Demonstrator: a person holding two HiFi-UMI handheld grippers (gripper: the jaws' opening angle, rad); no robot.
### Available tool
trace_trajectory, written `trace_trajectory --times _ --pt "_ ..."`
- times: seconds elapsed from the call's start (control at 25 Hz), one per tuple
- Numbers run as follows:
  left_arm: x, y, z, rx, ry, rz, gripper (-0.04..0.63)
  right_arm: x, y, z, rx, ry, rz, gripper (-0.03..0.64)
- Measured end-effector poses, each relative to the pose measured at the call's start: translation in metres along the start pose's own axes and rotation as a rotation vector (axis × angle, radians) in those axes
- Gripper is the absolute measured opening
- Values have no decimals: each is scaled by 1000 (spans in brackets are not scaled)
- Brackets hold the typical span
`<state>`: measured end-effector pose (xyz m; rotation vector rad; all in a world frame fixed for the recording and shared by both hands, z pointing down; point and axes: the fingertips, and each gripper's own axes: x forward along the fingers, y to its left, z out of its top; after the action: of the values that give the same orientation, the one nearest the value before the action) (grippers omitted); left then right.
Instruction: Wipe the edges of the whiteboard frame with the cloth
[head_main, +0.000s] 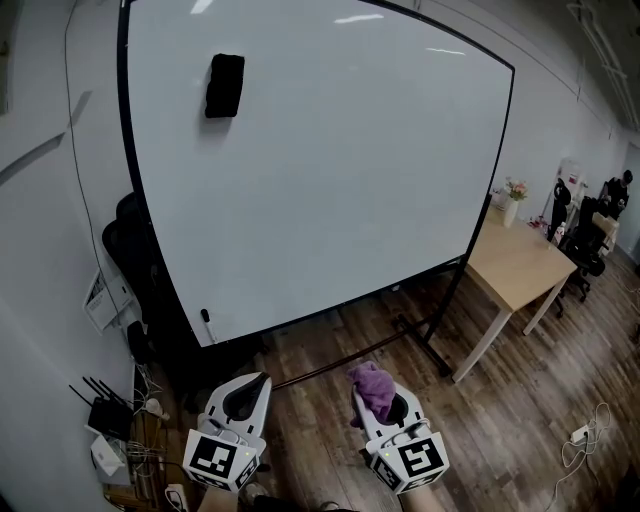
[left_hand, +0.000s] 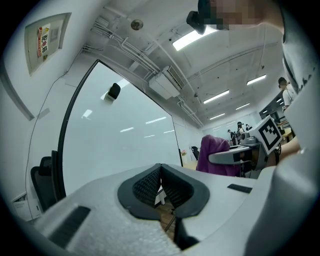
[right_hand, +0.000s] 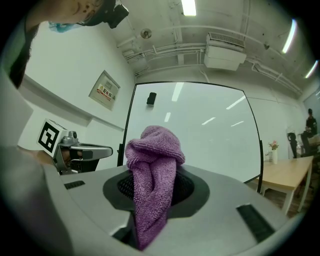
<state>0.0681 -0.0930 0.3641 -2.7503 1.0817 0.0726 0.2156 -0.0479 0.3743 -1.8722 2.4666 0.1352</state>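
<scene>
Right gripper (head_main: 377, 402) low, jaws clamped on purple cloth (head_main: 373, 384) (bunched upward) | left gripper (head_main: 258, 384) alongside, jaws together, empty | whiteboard (head_main: 330, 170) ahead | wooden floor (head_main: 500, 420) below

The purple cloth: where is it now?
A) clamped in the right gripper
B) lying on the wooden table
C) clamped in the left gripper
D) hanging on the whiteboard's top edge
A: the right gripper view shows the purple cloth pinched between the jaws of the right gripper; the left gripper is shut on nothing.
</scene>
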Motion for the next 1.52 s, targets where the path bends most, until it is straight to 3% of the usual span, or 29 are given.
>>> trace_trajectory --times 0.64,1.52 --pt "11 -22 0 -4 1 -32 17 -15 -11 -5 -23 24 -9 106" --pt "17 -19 -7 -15 12 -22 17 -9 -13 -9 -18 17 -3 106"
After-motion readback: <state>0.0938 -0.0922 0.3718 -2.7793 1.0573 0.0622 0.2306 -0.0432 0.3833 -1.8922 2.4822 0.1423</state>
